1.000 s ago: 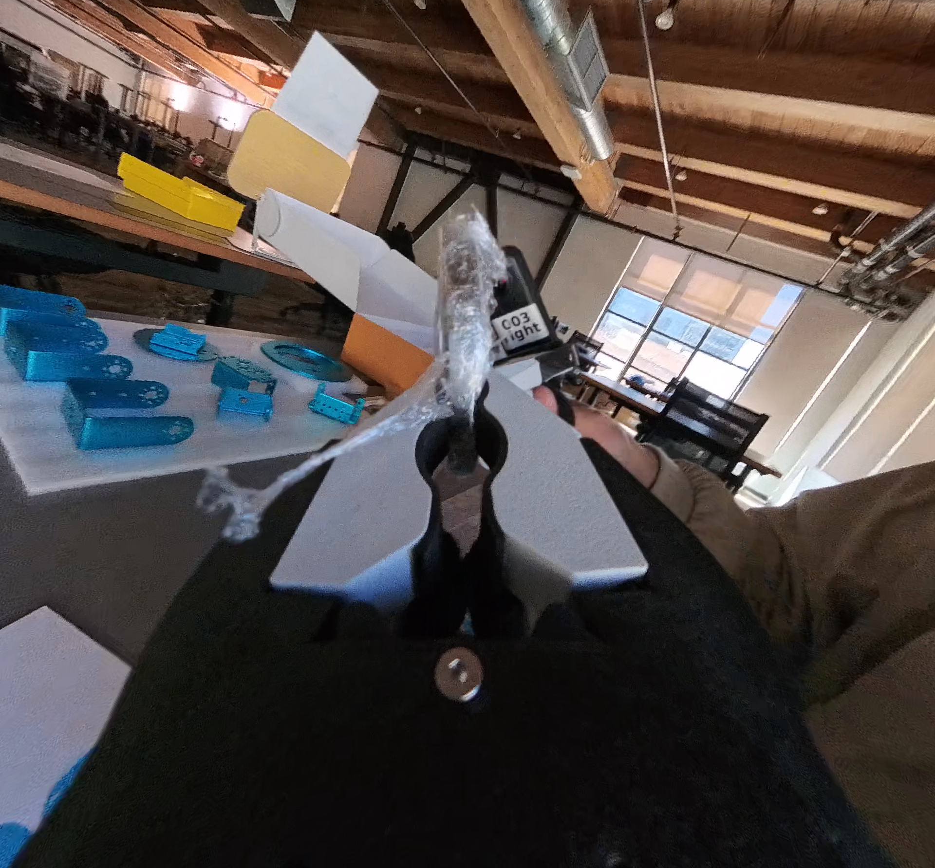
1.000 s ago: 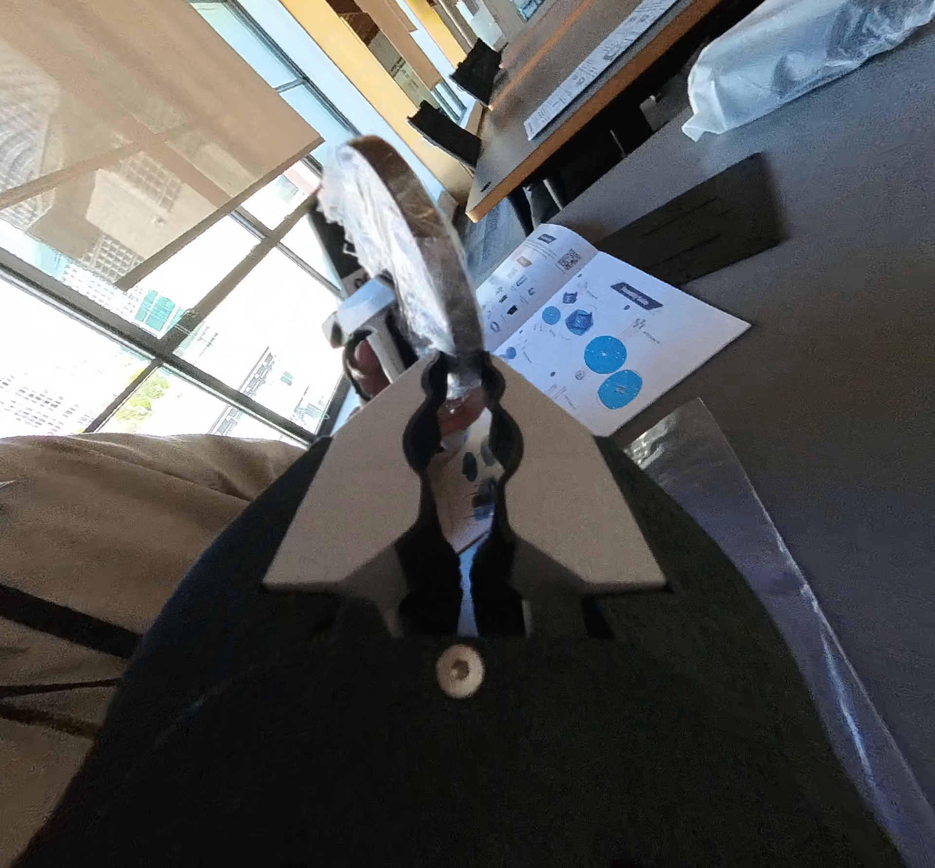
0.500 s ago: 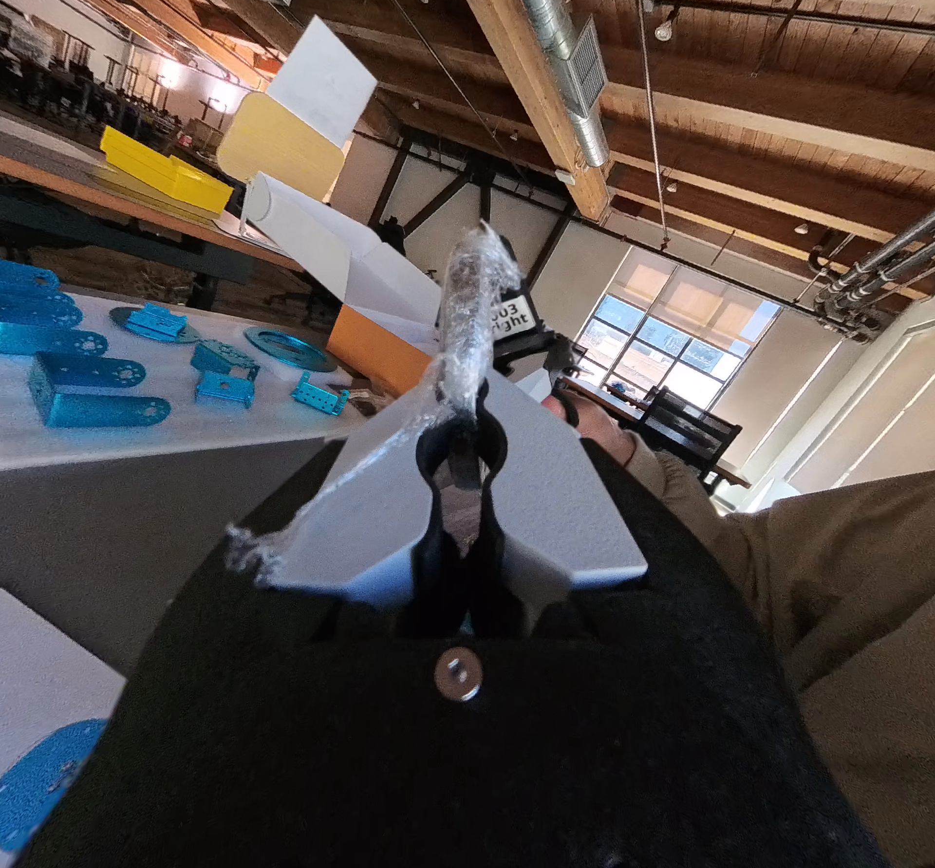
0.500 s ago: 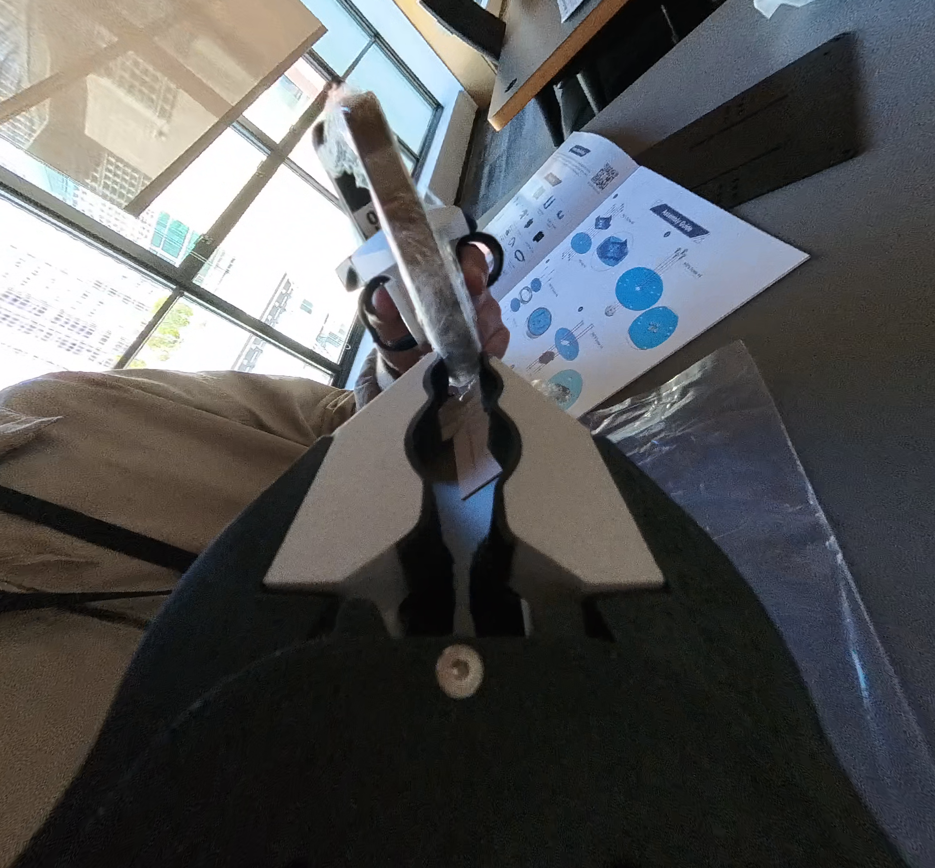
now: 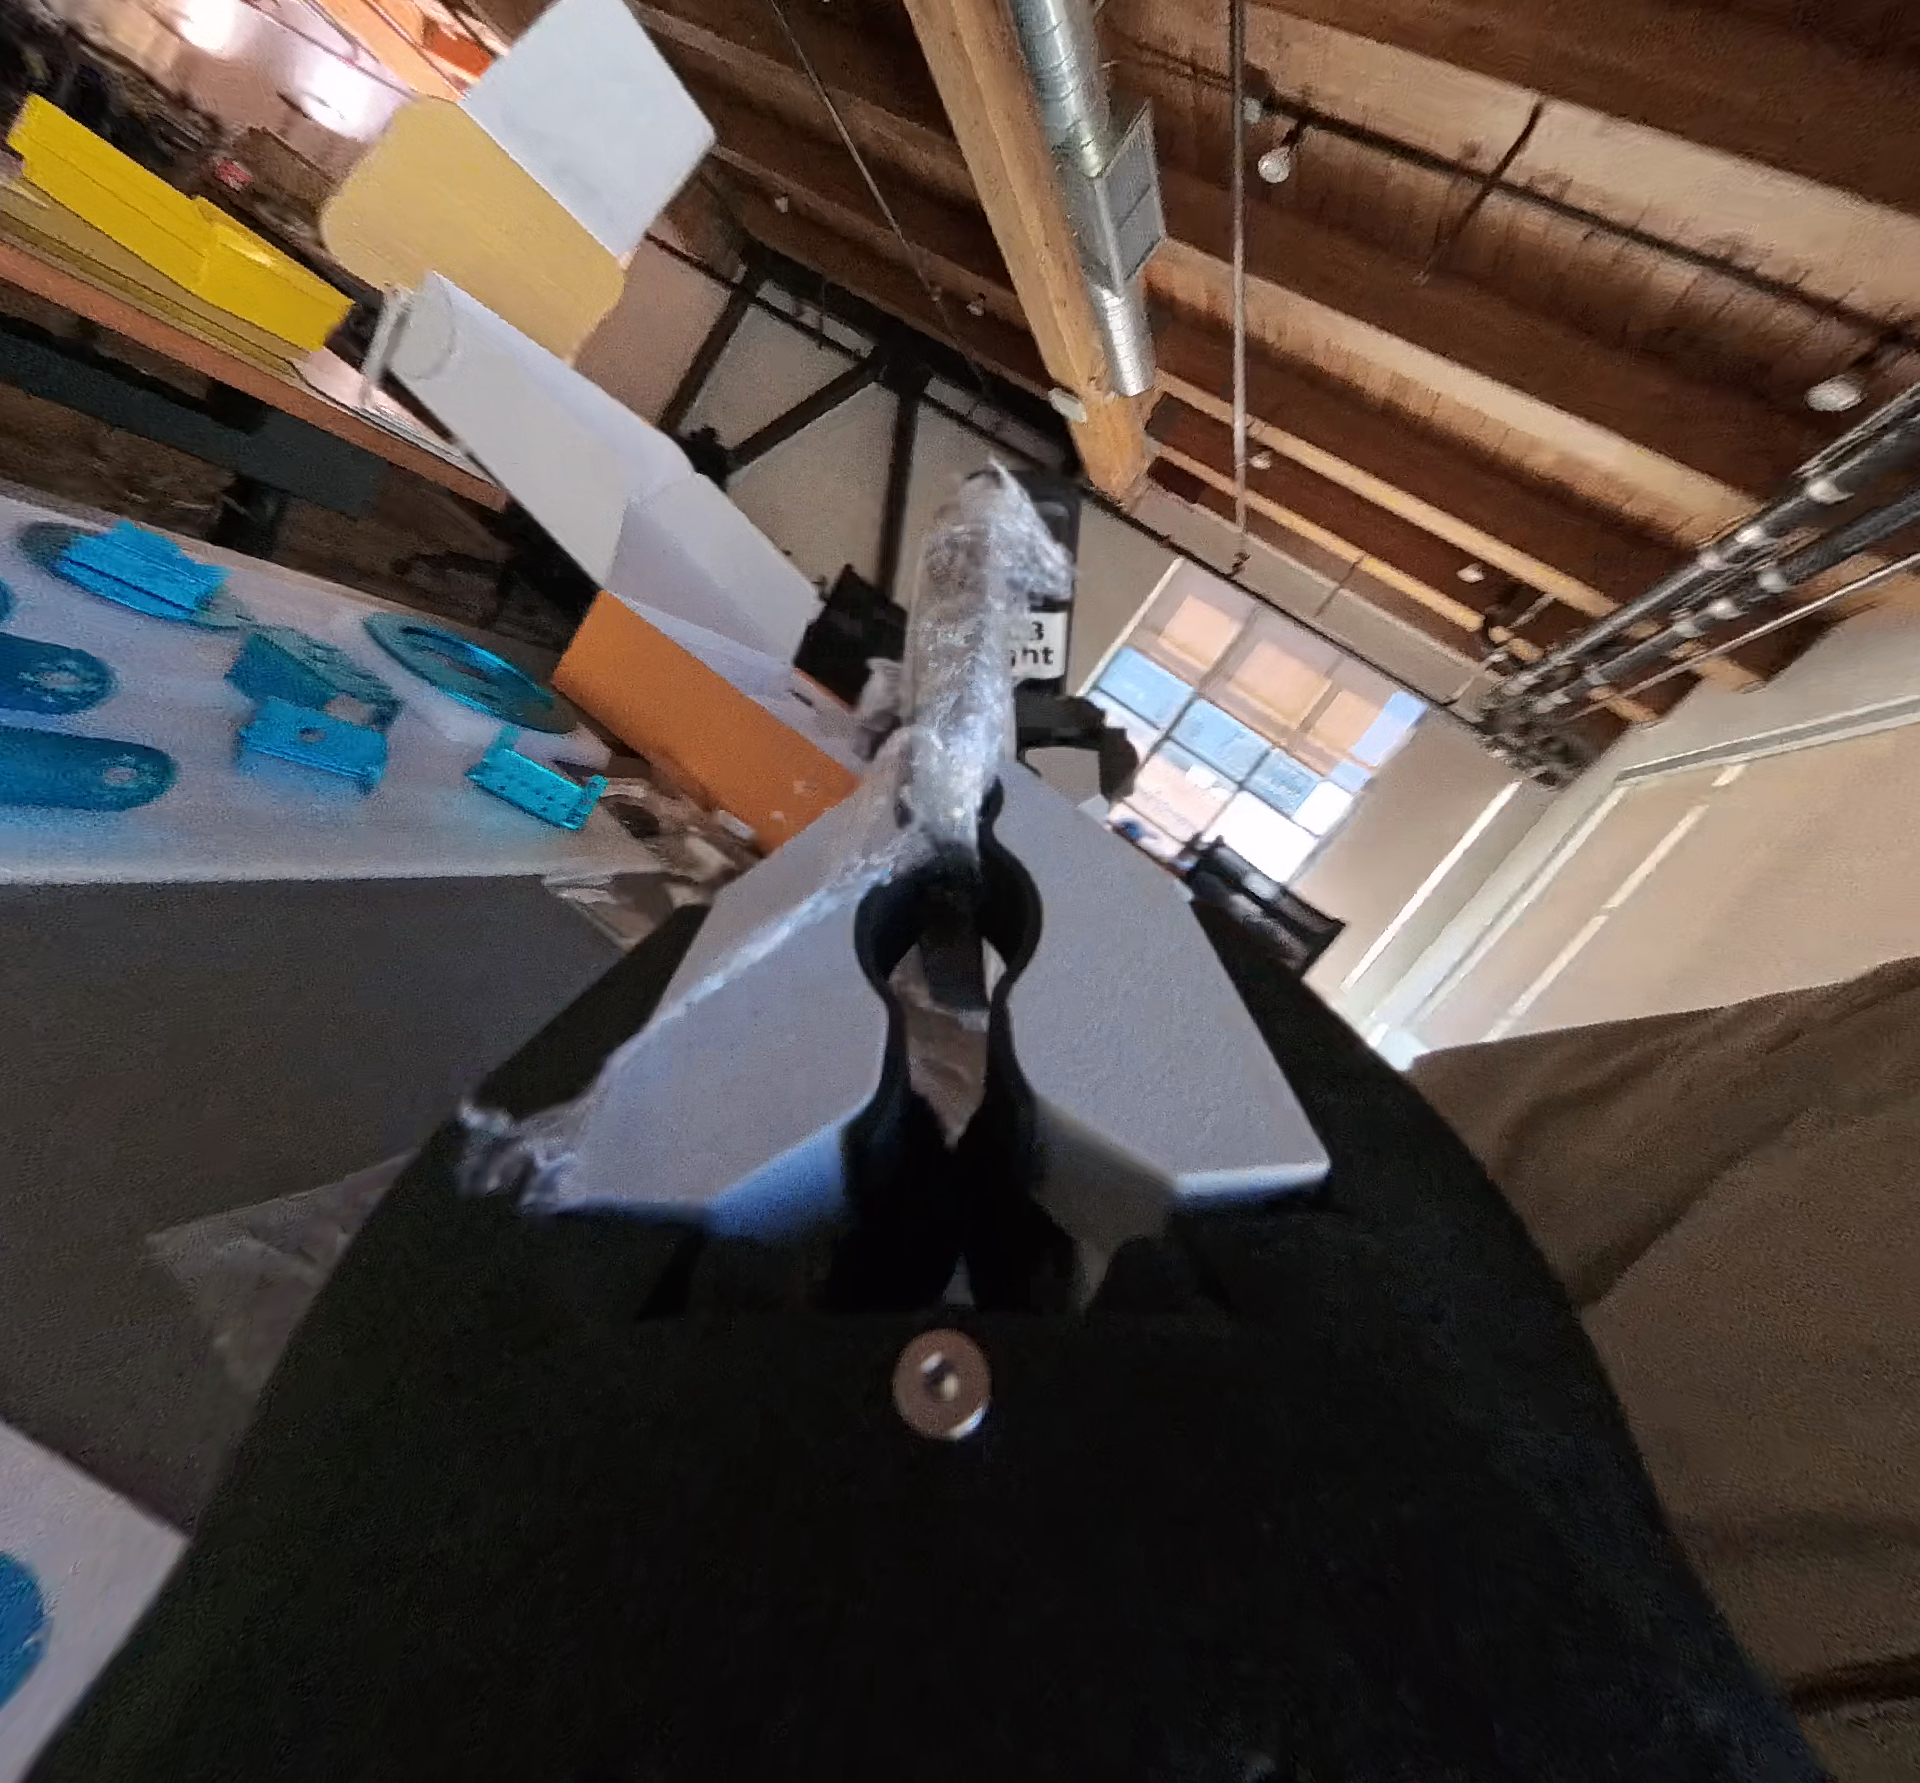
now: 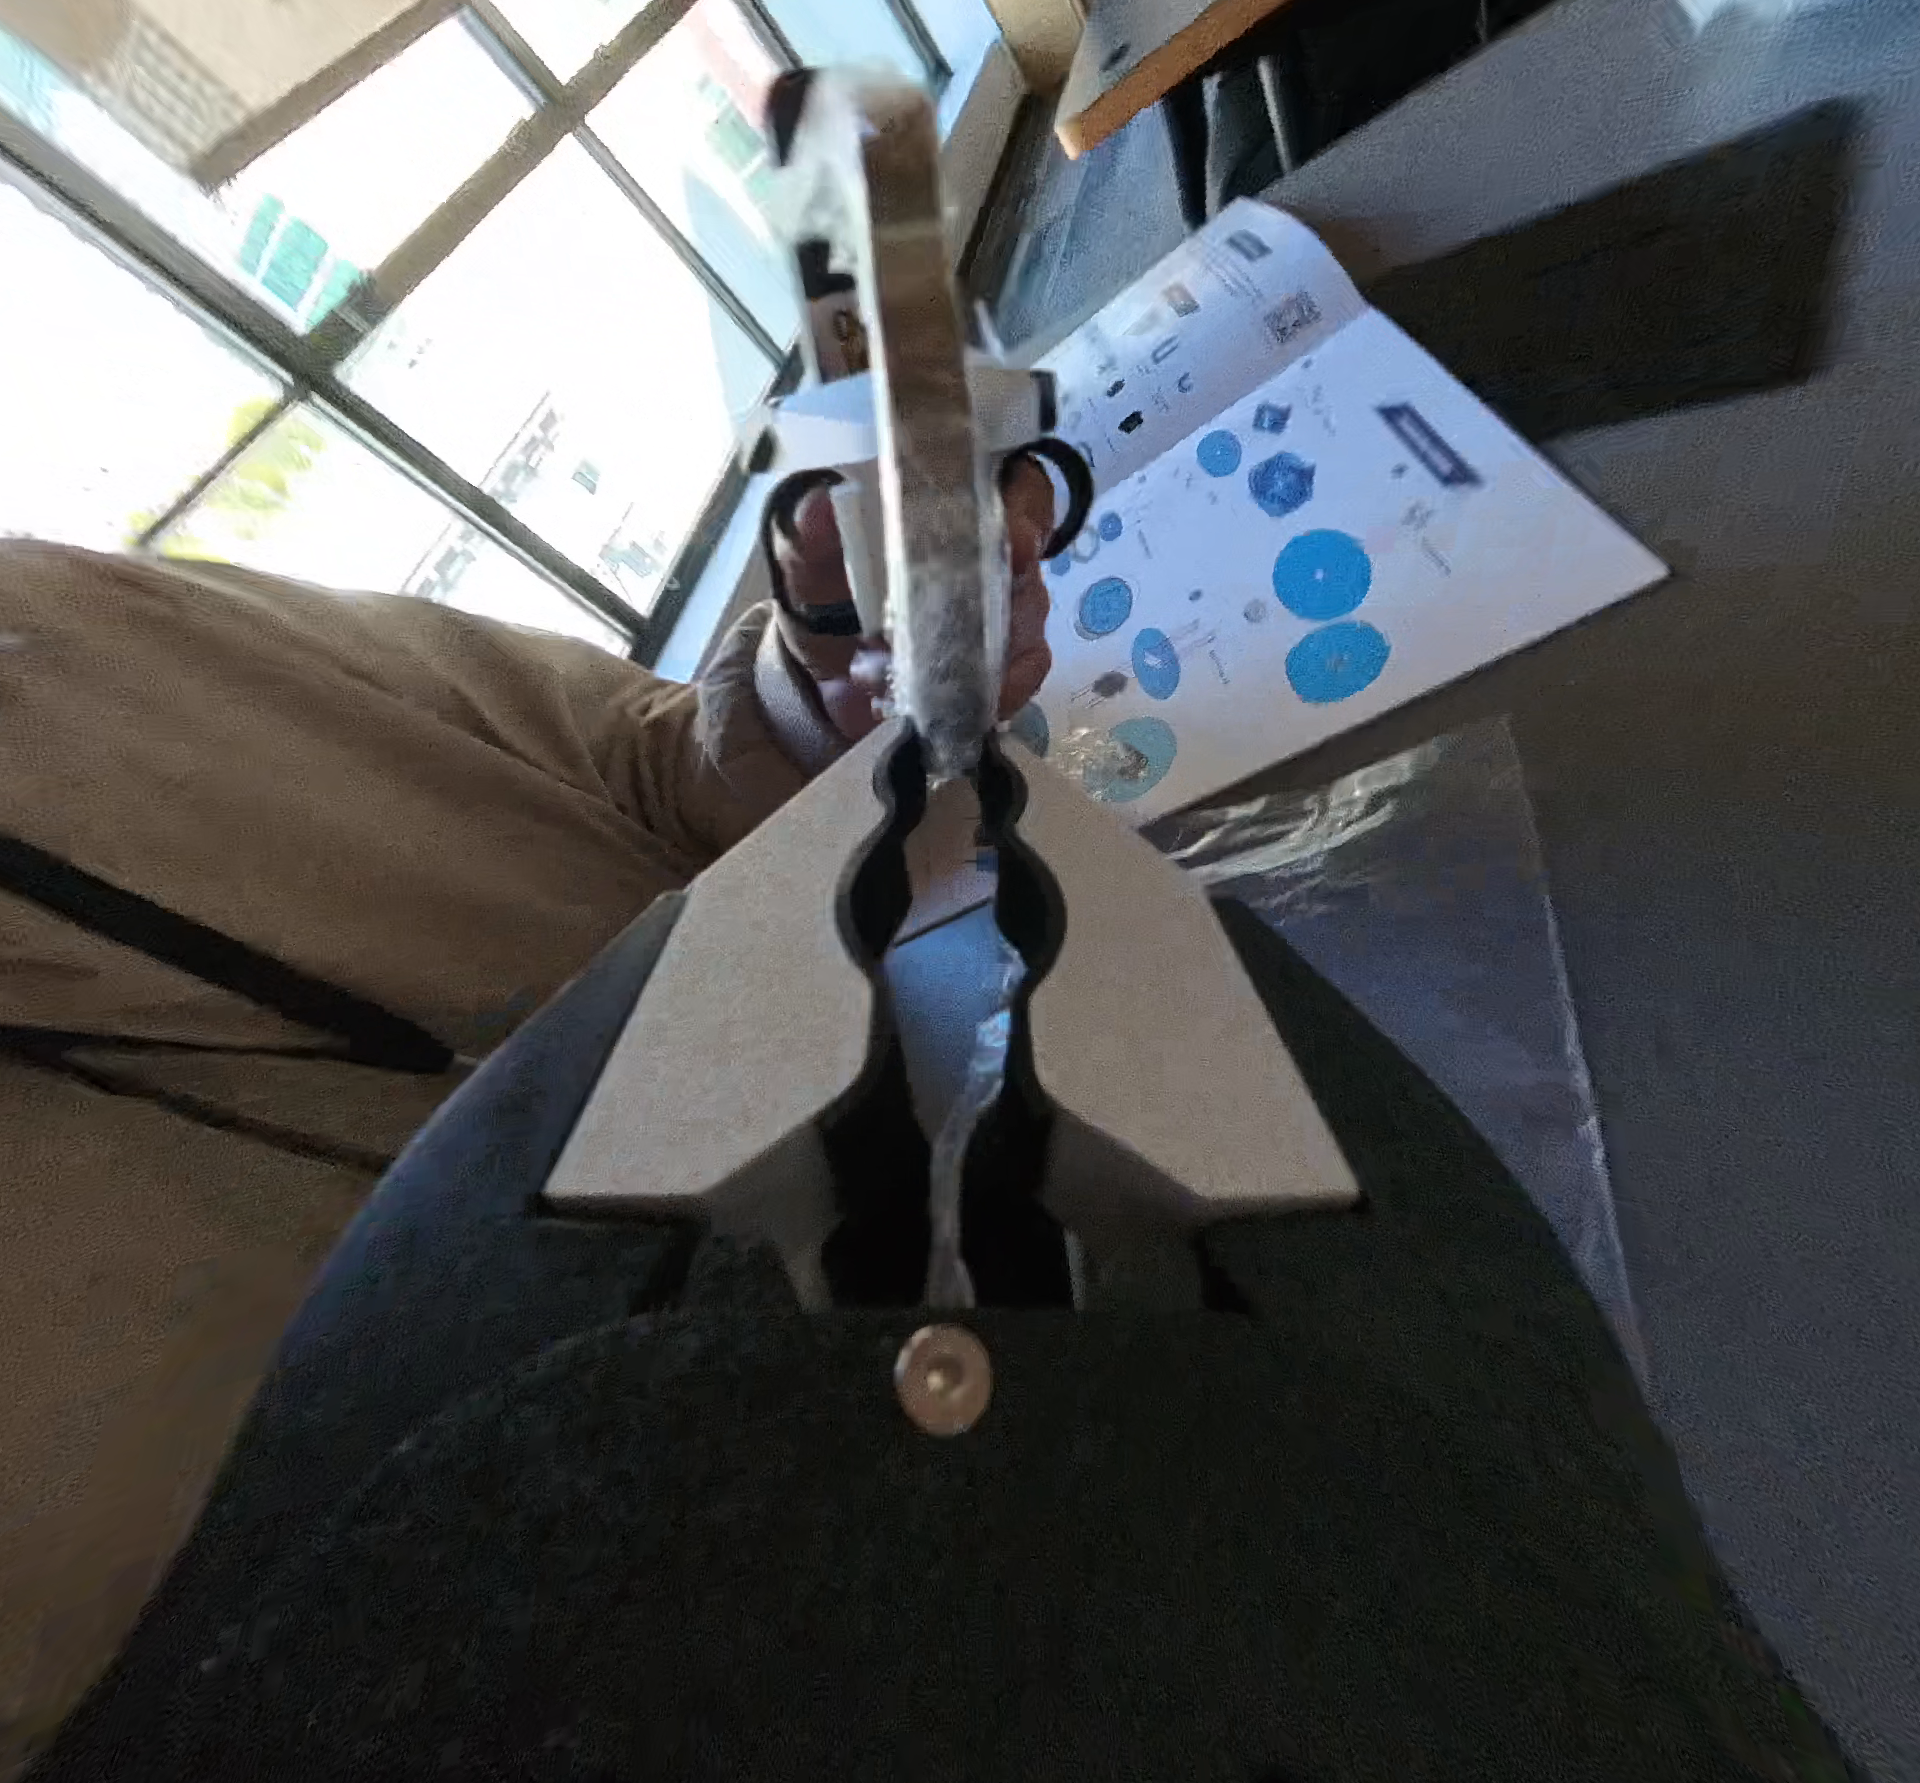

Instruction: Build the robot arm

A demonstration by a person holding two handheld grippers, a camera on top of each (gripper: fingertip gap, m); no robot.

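A flat dark part wrapped in clear crinkled film (image 5: 971, 632) is held edge-on in the air between both grippers. My left gripper (image 5: 961, 803) is shut on its near end. A loose strip of film (image 5: 727, 964) trails over the left finger. In the right wrist view the same wrapped part (image 6: 920, 362) rises from my right gripper (image 6: 948, 746), which is shut on its other end. A strand of film (image 6: 971, 1089) hangs down between the right fingers. A hand (image 6: 1023, 611) on the left gripper's handle shows behind the part.
Blue metal parts (image 5: 301, 725) lie on a white sheet (image 5: 208, 829) to the left, by an orange and white box (image 5: 686, 715). A printed sheet with blue discs (image 6: 1351, 507), a clear plastic bag (image 6: 1403, 860) and a black slab (image 6: 1621, 279) lie on the grey table (image 6: 1766, 798).
Both grippers have kept hold of the wrapped part and turned with it. It now stands more upright in the right wrist view. The film strip has dropped onto the left finger.
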